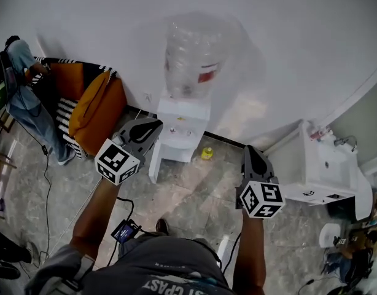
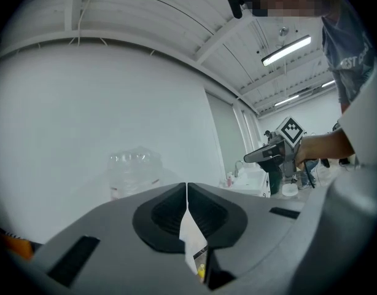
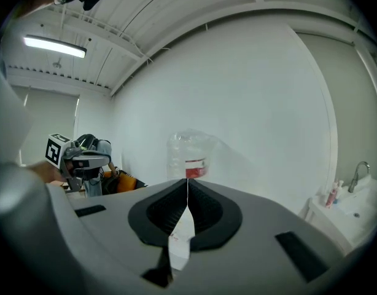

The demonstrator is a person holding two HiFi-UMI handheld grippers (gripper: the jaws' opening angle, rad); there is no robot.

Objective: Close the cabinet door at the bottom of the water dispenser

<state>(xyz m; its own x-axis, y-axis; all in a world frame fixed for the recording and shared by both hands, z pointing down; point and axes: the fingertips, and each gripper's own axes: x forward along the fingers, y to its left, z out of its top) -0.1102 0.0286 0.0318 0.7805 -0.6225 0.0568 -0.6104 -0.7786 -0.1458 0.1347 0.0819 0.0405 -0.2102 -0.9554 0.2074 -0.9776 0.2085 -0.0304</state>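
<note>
The left tongs (image 1: 154,127) are sitting shut, tips meeting with nothing between them, and the right tongs (image 1: 250,150) are pressing together in the same way, also empty. Shut tips are probably being kept that way because a door needs only a blunt push, not a grip. Both are hovering over the floor (image 1: 194,195) and aiming at the dispenser (image 1: 179,128), neither one touching it, which suggests that the person is lining up and the push is not yet under way. The dispenser is standing against the wall with its bottle (image 1: 191,57) on top. The door (image 1: 155,162) at its bottom is hanging open, swung out toward the person on the left side and showing nearly edge-on in the head view. The left tongs are lying on that same side, so they are looking like the handier pair for swinging it shut, while the right pair is waiting well off to the other side. A small yellow thing (image 1: 206,153) is lying on the floor just beside the dispenser's right, seemingly outside the door's sweep. Farther out, a sink unit (image 1: 323,171) is standing to the right, an orange cushion (image 1: 97,110) is leaning to the left, and another person (image 1: 23,85) is standing beyond it.
</note>
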